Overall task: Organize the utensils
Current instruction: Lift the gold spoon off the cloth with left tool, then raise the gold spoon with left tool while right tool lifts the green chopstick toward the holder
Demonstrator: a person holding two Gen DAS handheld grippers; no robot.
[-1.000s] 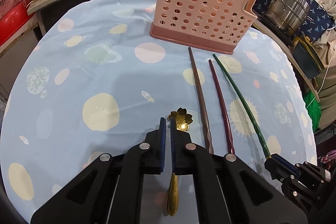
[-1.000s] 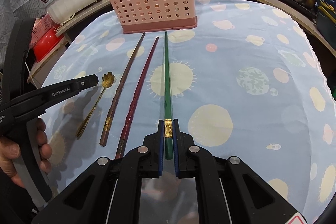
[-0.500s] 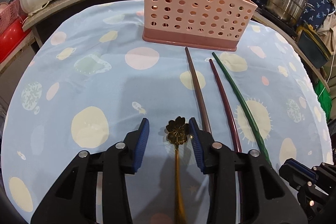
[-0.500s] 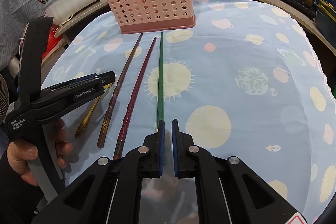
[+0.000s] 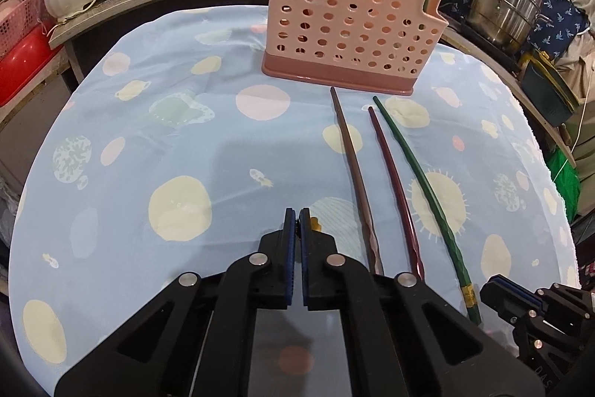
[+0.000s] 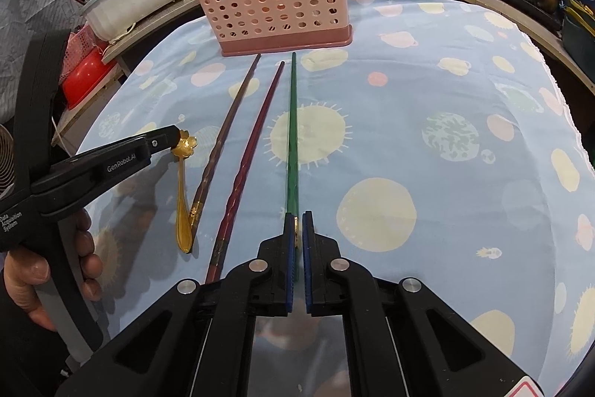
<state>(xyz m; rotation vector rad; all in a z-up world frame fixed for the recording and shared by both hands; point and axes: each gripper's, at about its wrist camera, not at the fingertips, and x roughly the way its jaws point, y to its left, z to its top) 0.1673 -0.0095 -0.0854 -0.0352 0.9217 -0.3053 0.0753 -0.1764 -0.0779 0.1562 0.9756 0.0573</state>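
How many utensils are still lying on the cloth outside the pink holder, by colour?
Brown chopstick: 1
Dark red chopstick: 1
Green chopstick: 1, in the right gripper
Gold flower spoon: 1, flower end in the left gripper
Total: 4

Seeing a pink holder (image 6: 275, 2) w/ round holes & darker pink base. Cloth (image 5: 156, 151) is light blue w/ pale yellow, pink & green planet dots. Three chopsticks: brown (image 6: 227, 129), dark red (image 6: 253, 144), green (image 6: 292, 121) w/ gold band. Spoon (image 6: 183, 181) is gold w/ flower end. My grippers (image 5: 297, 222) (image 6: 298, 224) are black, blue pads.
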